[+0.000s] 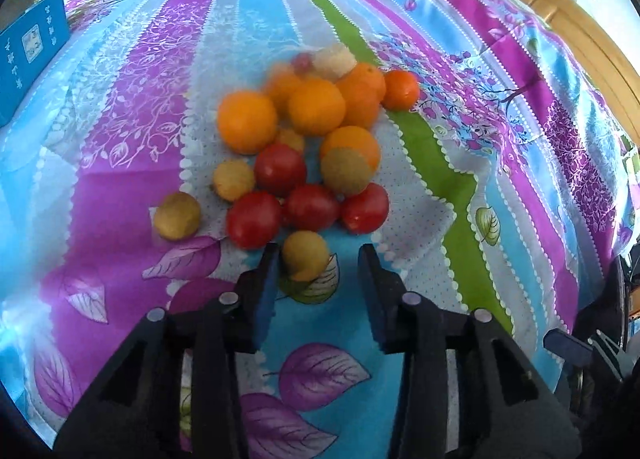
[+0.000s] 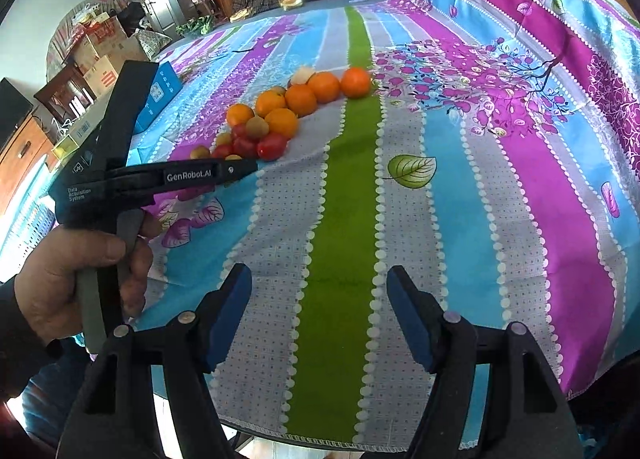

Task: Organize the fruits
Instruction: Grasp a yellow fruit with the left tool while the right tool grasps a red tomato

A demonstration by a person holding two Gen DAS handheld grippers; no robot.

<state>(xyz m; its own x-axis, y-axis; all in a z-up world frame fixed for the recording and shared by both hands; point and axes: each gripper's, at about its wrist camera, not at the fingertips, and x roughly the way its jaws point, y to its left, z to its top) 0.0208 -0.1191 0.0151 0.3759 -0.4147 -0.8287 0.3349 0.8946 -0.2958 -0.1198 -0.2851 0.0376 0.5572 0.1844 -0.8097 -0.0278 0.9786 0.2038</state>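
Your left gripper (image 1: 318,259) is angled down at the near edge of the fruit pile w/ jaws parted, and a small round yellow-tan fruit (image 1: 305,260) sits on the cloth between them, right against the left blue pad (image 1: 267,291) but clear of the right one, so it's not clamped, just loose in the gap. Past that you've got four shiny red tomatoes (image 1: 280,169) bunched together, and three more small tan fruits (image 1: 177,216) are scattered in and left of them, one resting up against an orange. Behind those is a cluster of round oranges (image 1: 247,122), w/ a darker orange one (image 1: 400,90) off on the far right touching the green stripe. At the very back there's a pale fuzzy thing (image 1: 334,58) and something reddish next to it, too blurry to say what. Everything's on the striped purple, blue and green floral tablecloth (image 1: 440,147). Your right gripper (image 2: 320,315) is well apart from the pile, jaws wide and nothing between them, hanging over the green stripe near the table edge. From the right cam you can see your left hand (image 2: 76,275) wrapped round the handle of the black tool, its tip at the near side of the pile. A blue box (image 1: 30,55) stands off to the left on the table.
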